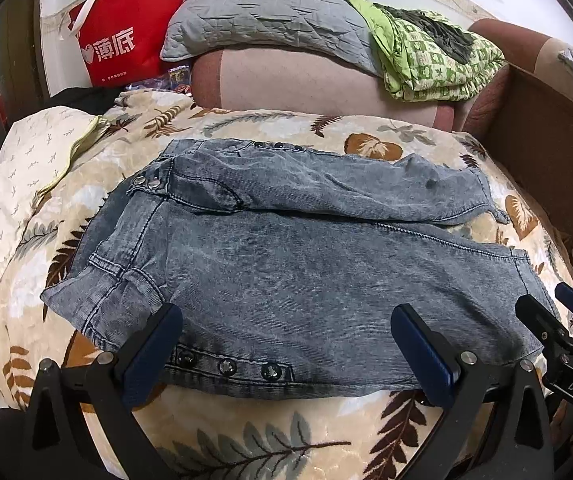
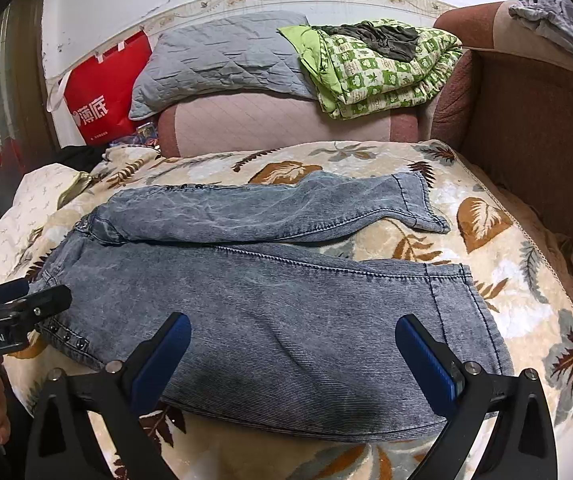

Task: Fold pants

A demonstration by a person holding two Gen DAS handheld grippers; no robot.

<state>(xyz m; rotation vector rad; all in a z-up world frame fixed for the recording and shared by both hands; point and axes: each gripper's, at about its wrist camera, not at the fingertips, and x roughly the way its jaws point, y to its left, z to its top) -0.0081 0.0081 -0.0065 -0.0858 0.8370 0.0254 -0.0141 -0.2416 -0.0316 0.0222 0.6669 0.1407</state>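
- From the left wrist I see the waist snaps of the pants; the right wrist shows both leg hems instead.
- The grey-blue pants lie flat across the leaf-print bed, legs side by side, near leg along its front edge.
- My left gripper and right gripper hover there, jaws apart, holding nothing.

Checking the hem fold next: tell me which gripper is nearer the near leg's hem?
Right. The right gripper hovers open near the hem; the left gripper is open up by the waistband.
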